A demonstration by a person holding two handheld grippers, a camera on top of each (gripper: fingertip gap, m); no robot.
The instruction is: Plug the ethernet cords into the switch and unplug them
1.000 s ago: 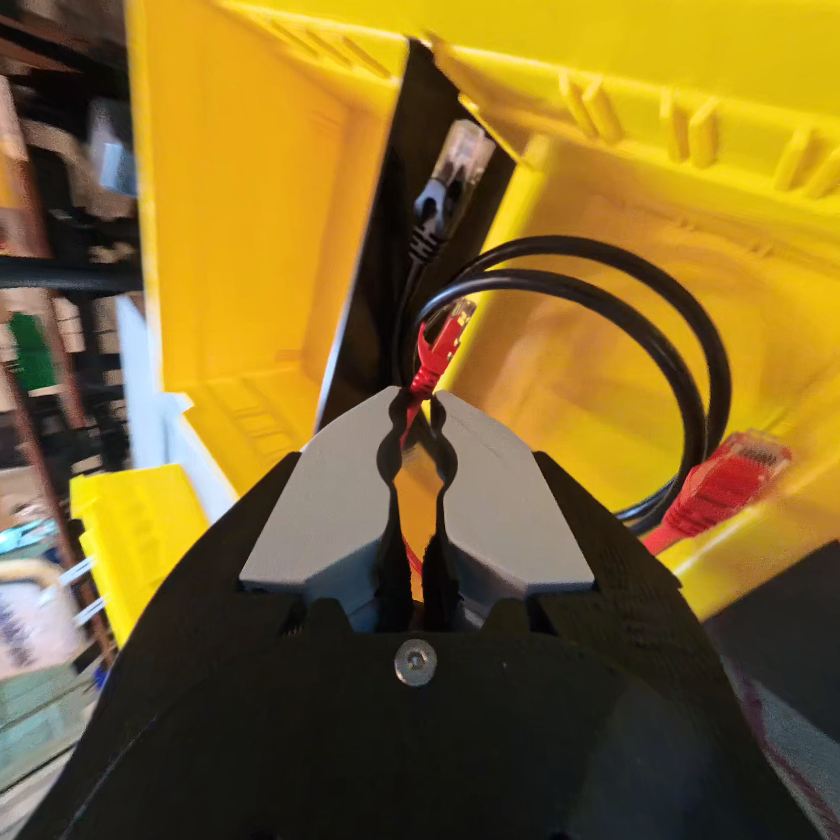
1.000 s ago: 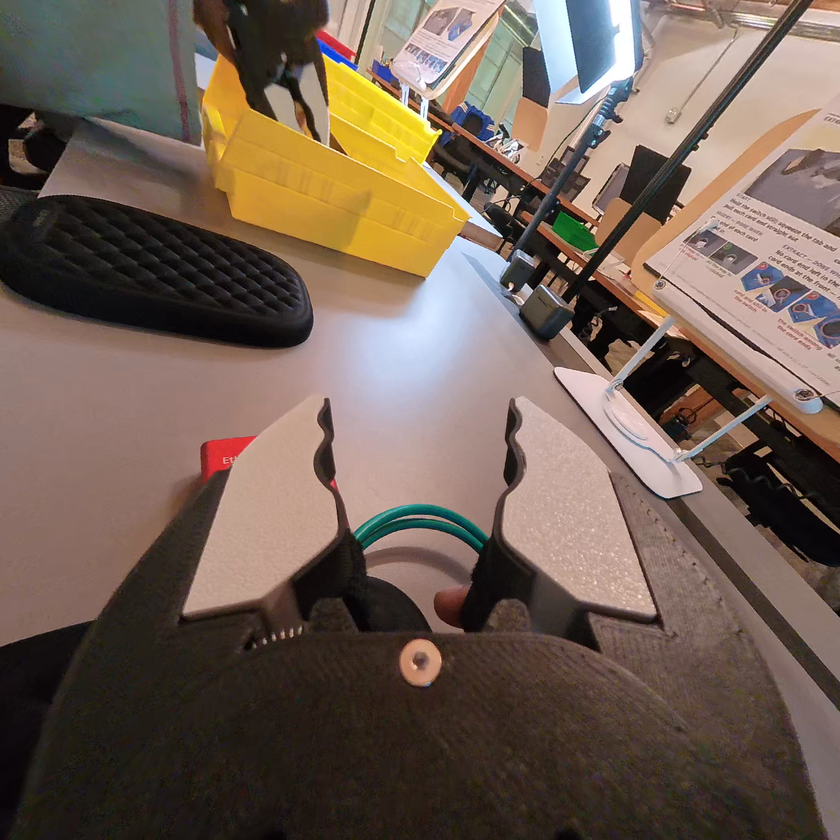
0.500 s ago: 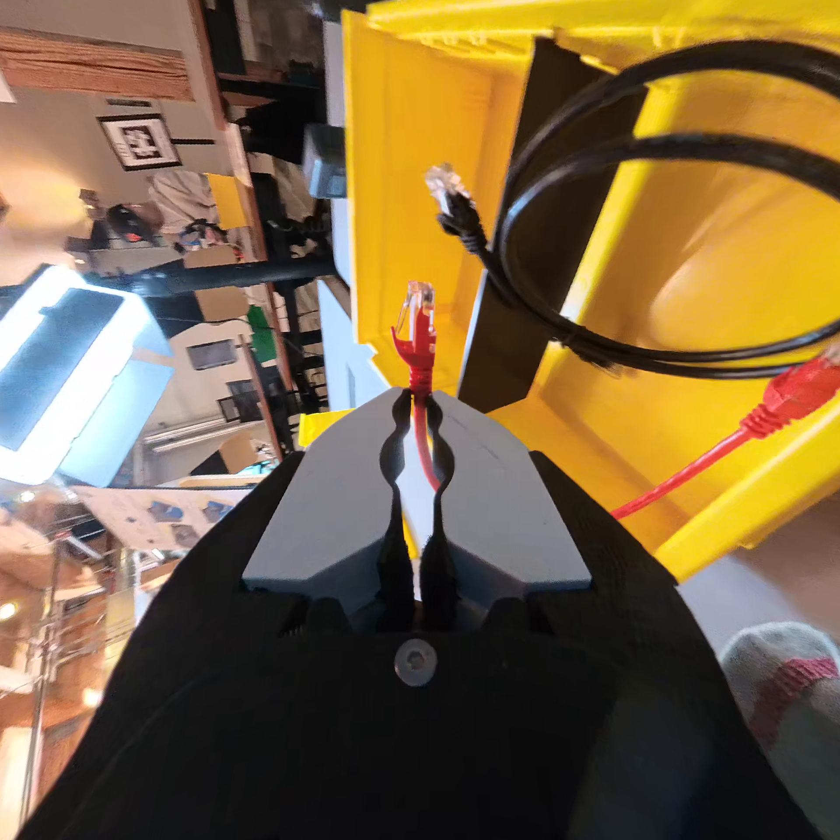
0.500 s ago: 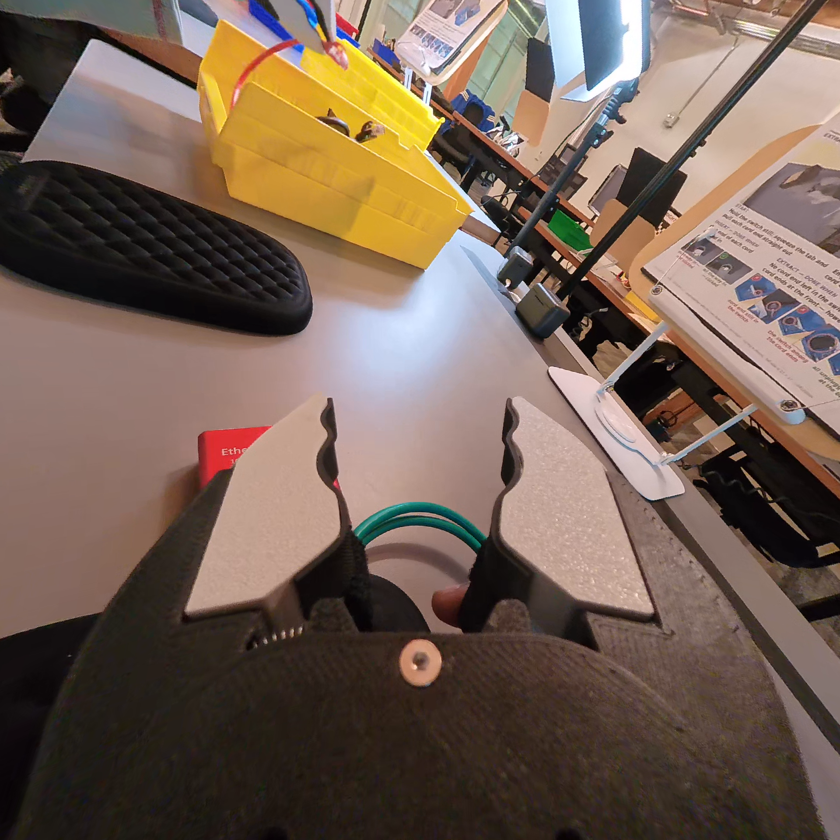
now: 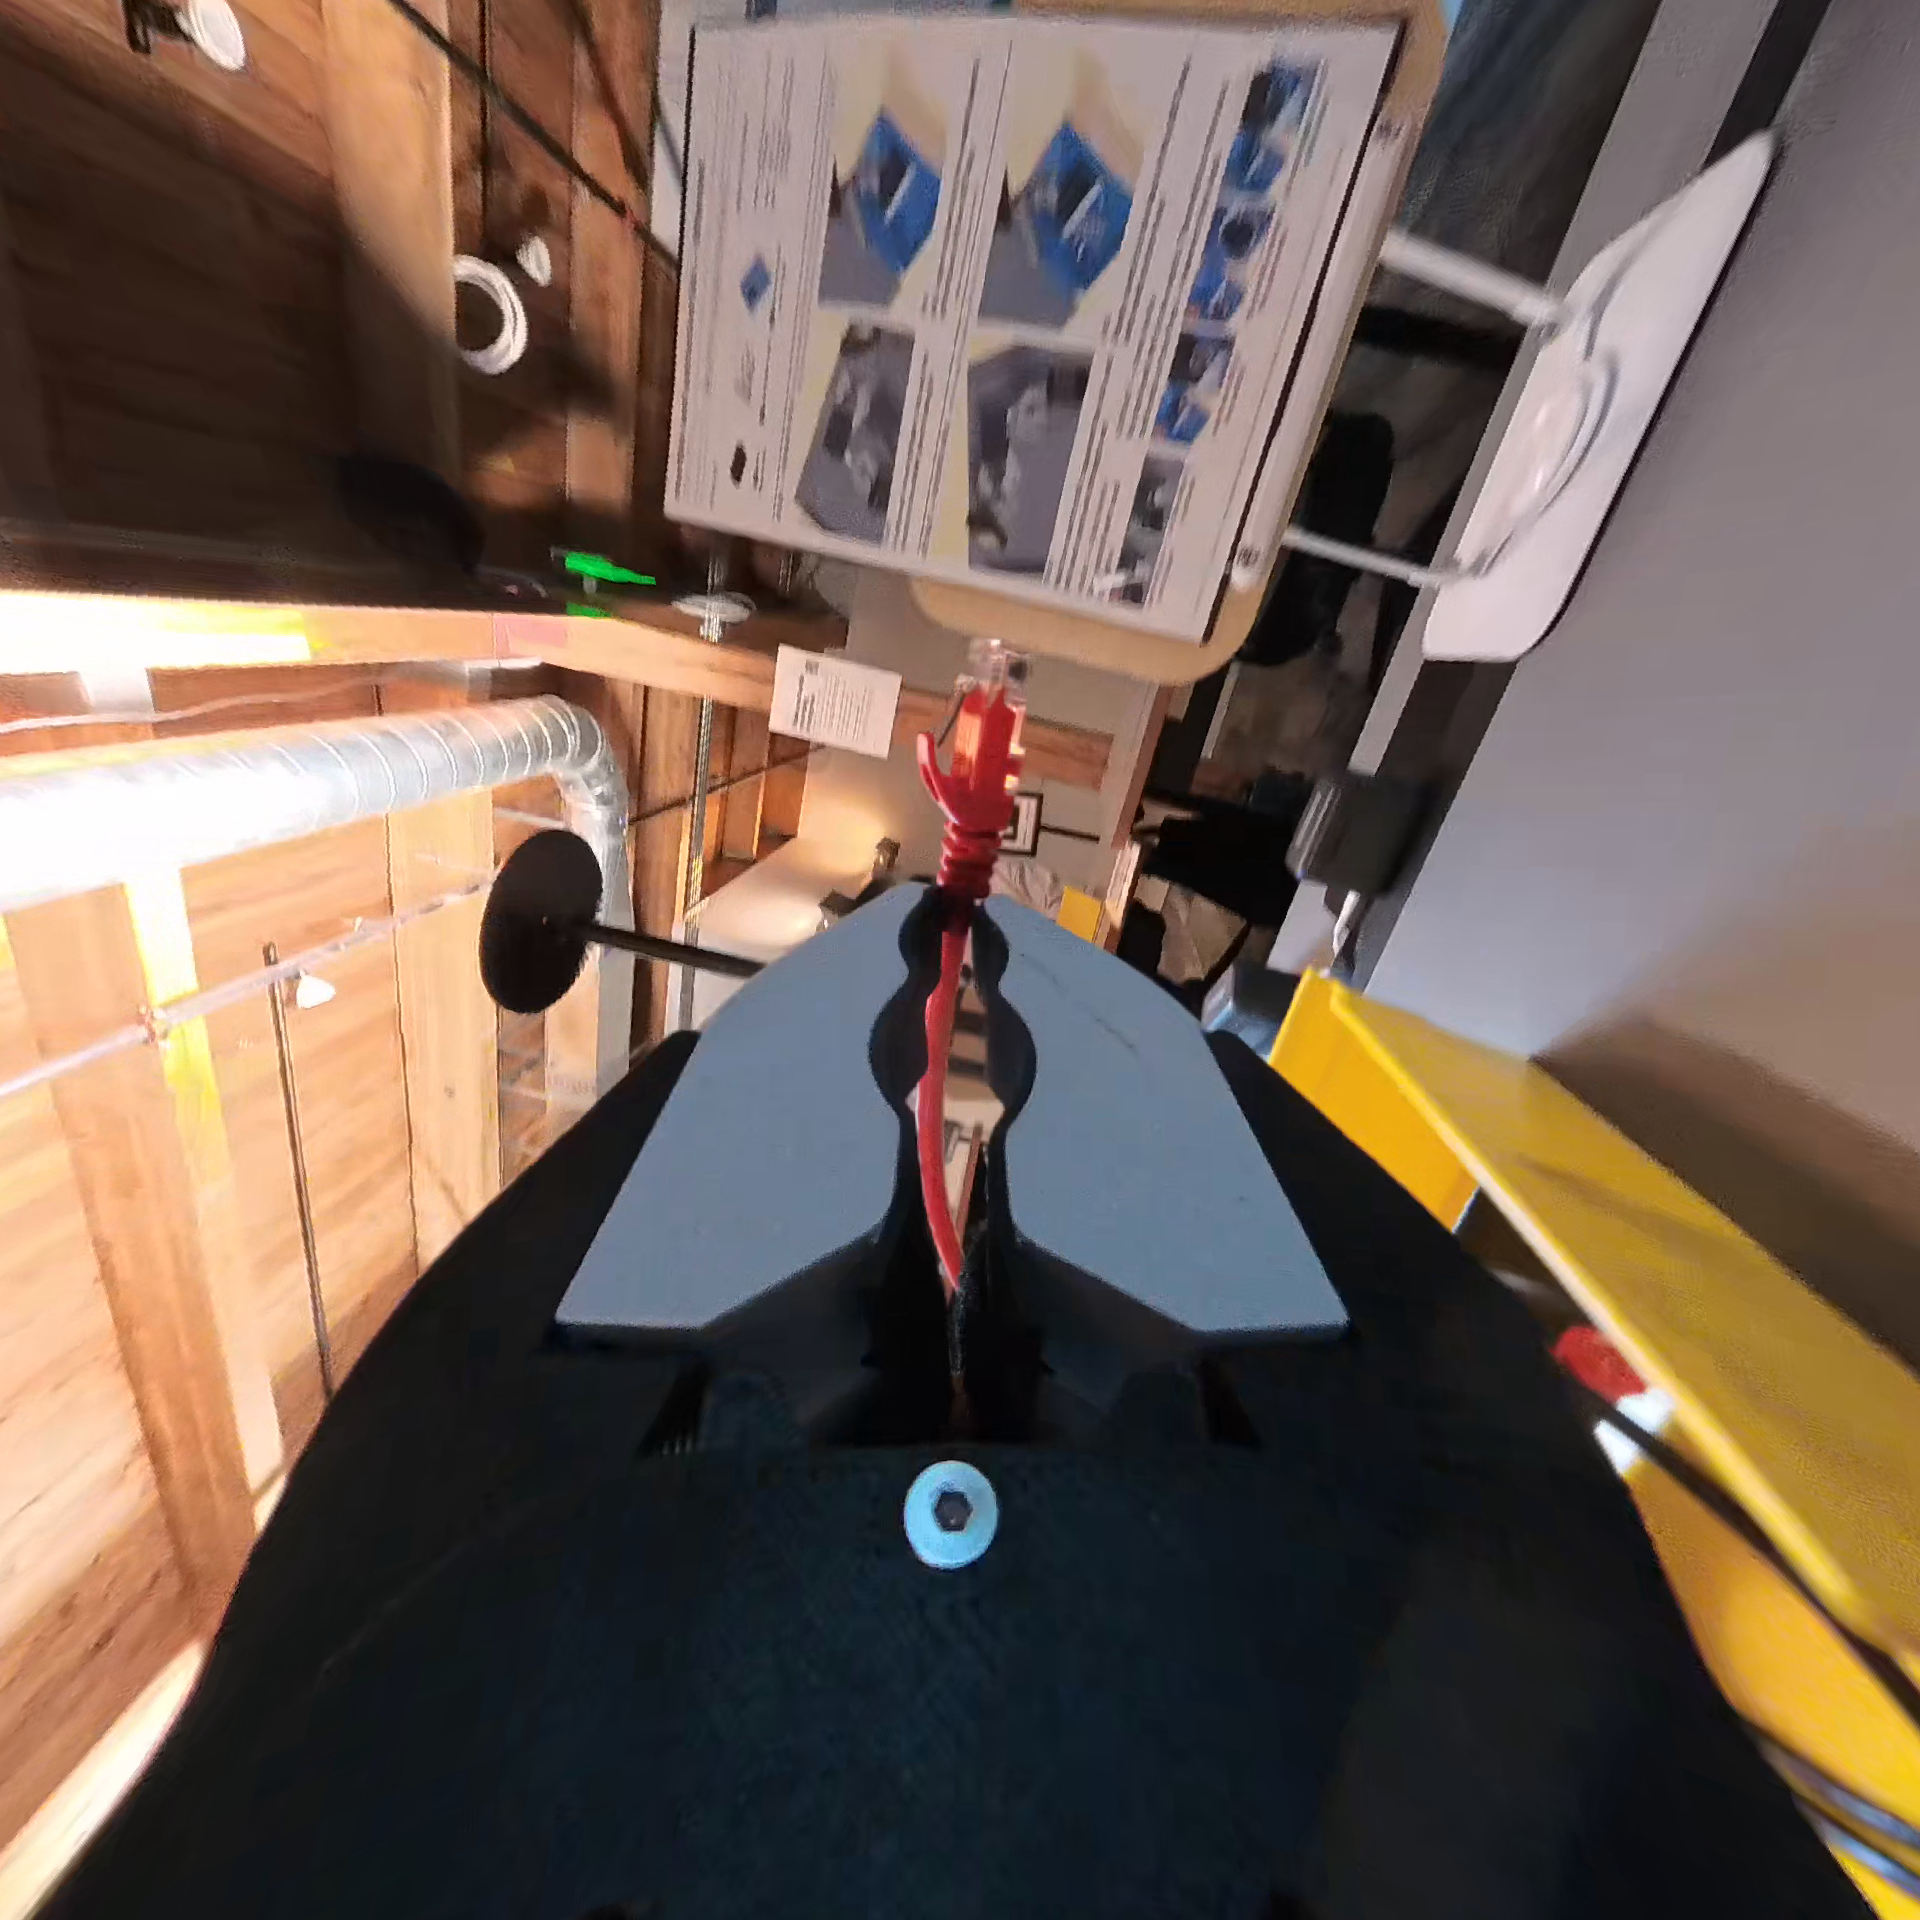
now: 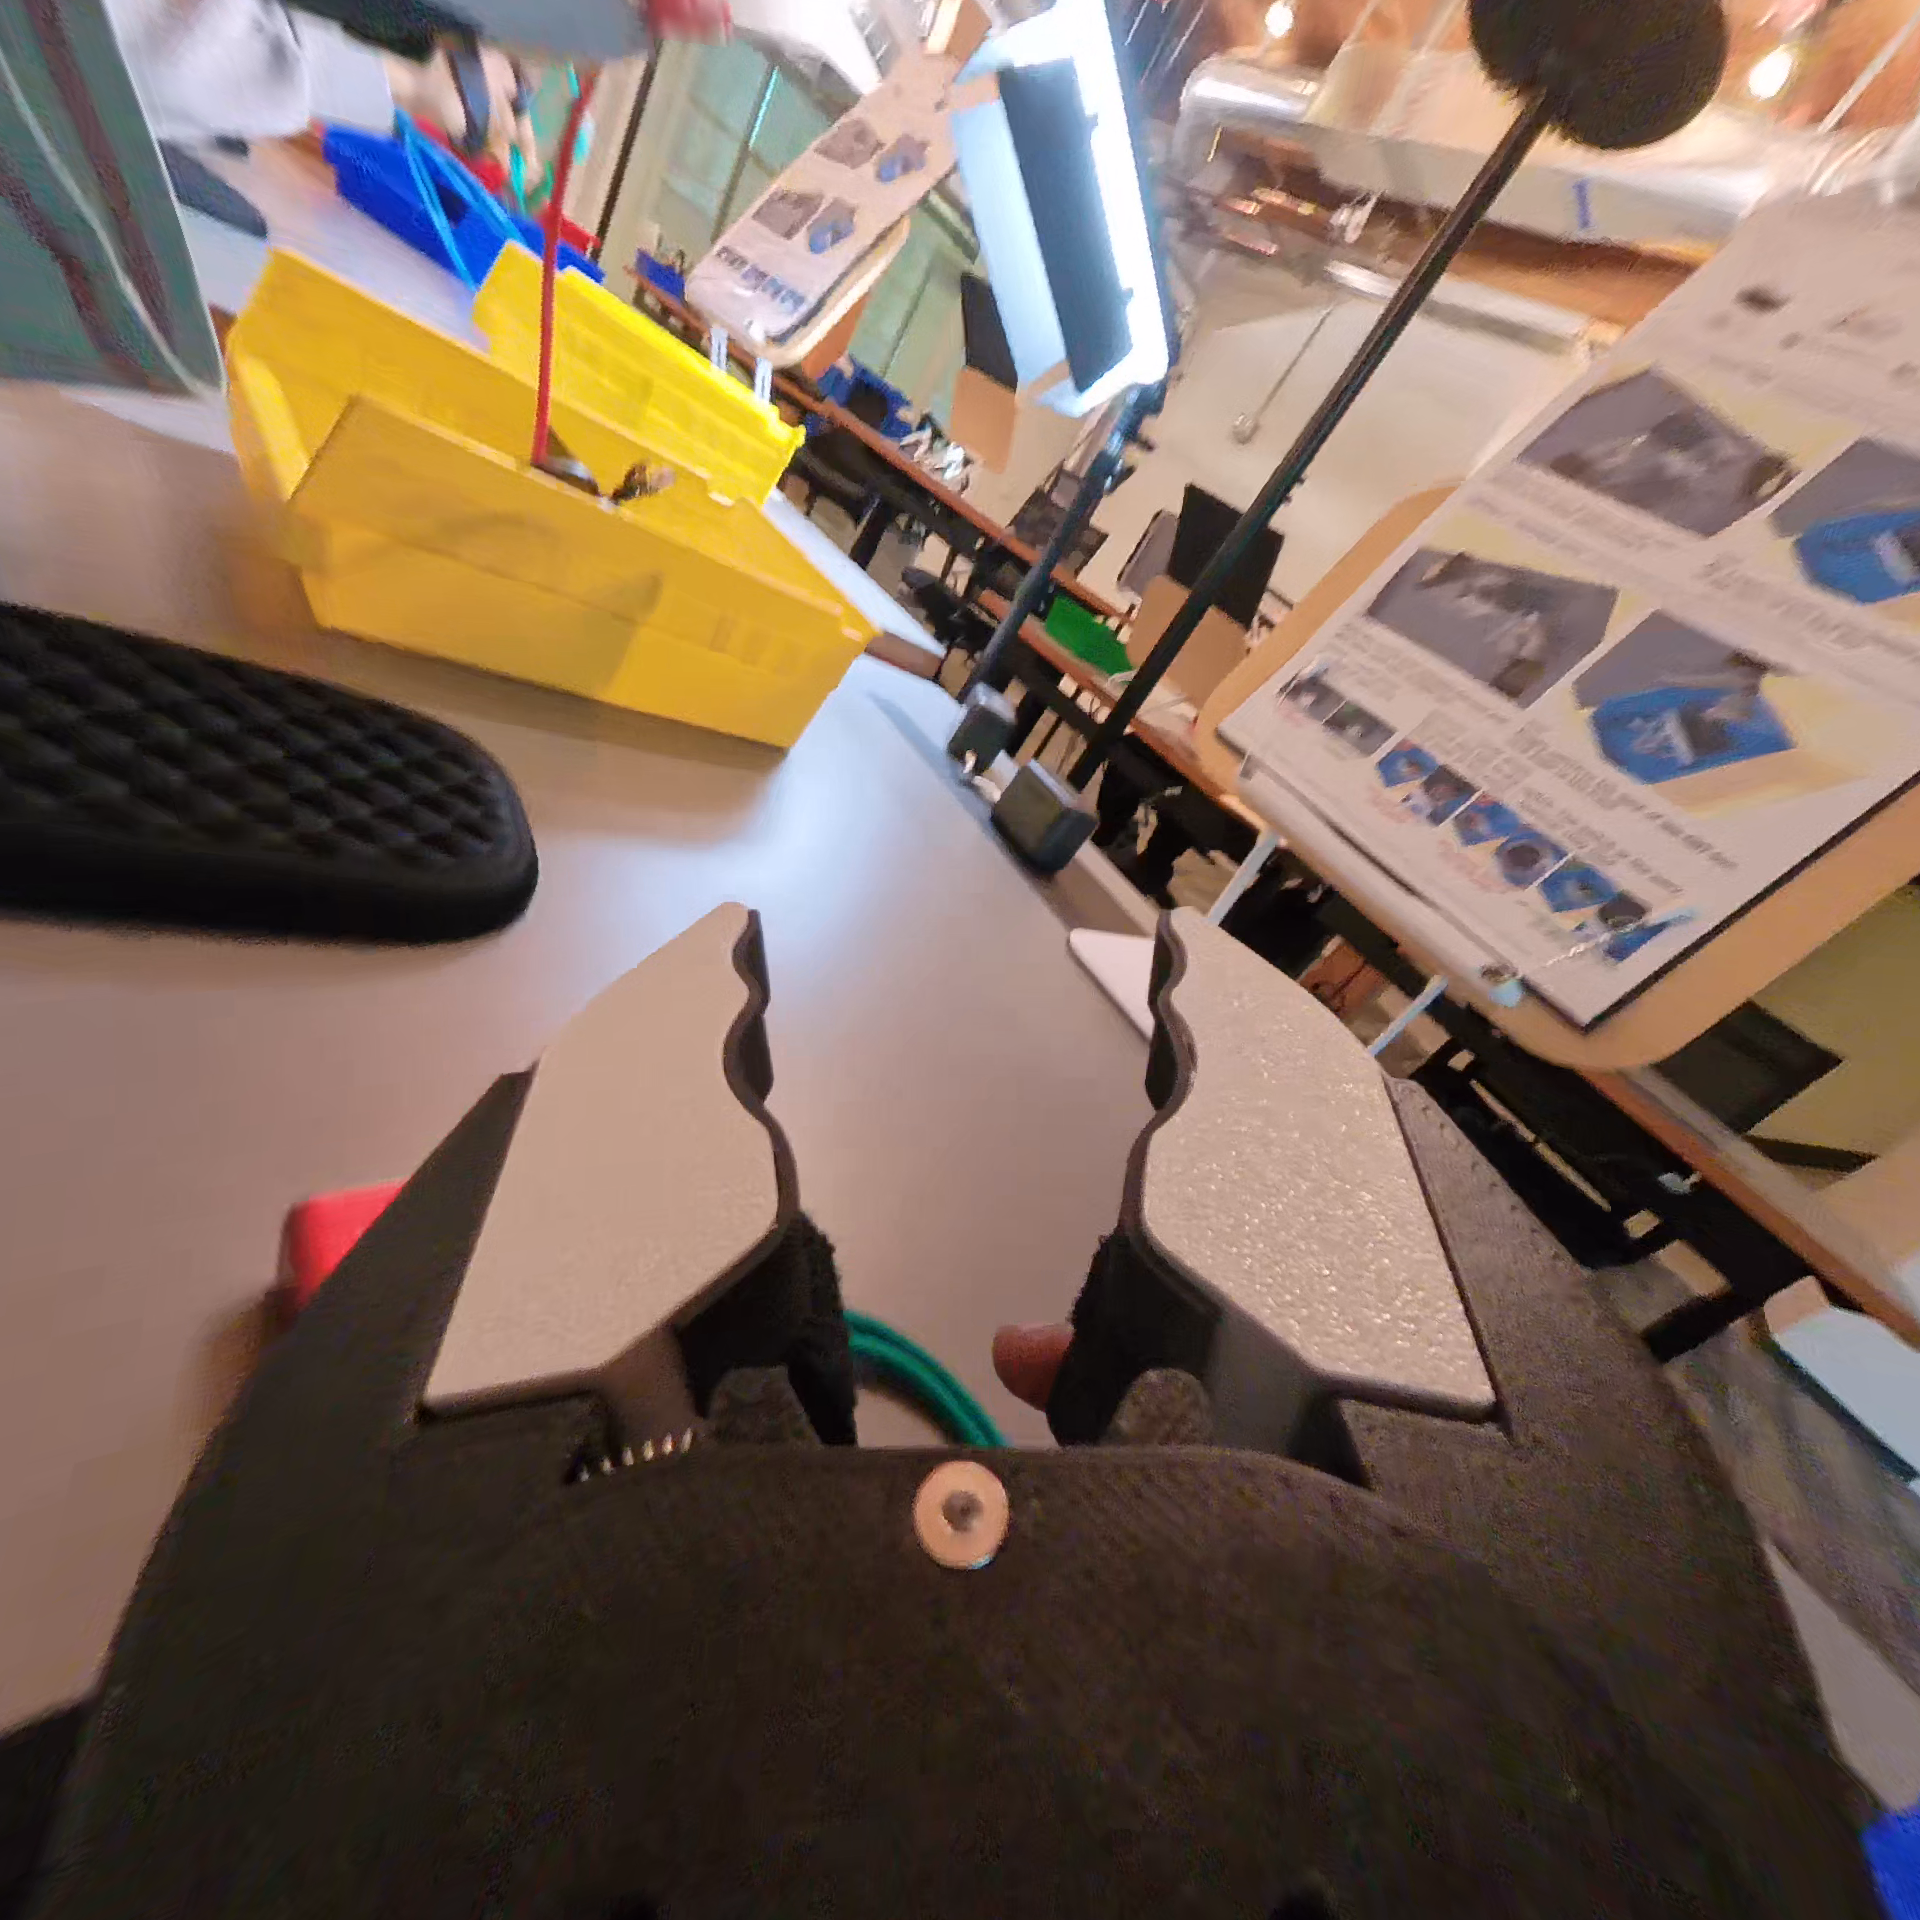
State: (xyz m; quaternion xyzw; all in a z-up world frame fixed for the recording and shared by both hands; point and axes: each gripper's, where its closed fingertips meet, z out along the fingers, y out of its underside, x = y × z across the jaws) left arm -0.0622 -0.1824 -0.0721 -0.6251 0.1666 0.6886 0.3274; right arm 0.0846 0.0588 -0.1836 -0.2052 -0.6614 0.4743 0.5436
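Observation:
My left gripper [image 5: 954, 914] is shut on a red ethernet cord [image 5: 940, 1081] just behind its plug [image 5: 982, 748], which sticks out past the fingertips with a clear tip. It is lifted in the air, rolled on its side. In the right wrist view the red cord [image 6: 545, 322] hangs down into the yellow bin [image 6: 540, 582], and the left gripper [image 6: 561, 16] shows at the top edge. My right gripper [image 6: 956, 956] is open and empty, low over the grey table [image 6: 914, 831]. A green cord [image 6: 914, 1382] lies under it. A red box [image 6: 327, 1231] sits at its left.
A black quilted pad [image 6: 229, 769] lies on the table left. An instruction board on a white stand [image 6: 1621, 707] stands at the right table edge; it also shows in the left wrist view [image 5: 997, 312]. A black light-stand pole [image 6: 1278, 468] rises behind. The yellow bin [image 5: 1621, 1247] is at lower right. Some 30 centimetres of space lies between my two pairs of fingers.
My left gripper has lifted out of the yellow bin with the red cord and swung away, so the bin interior and black cord left its view. The right gripper tilted slightly, still open.

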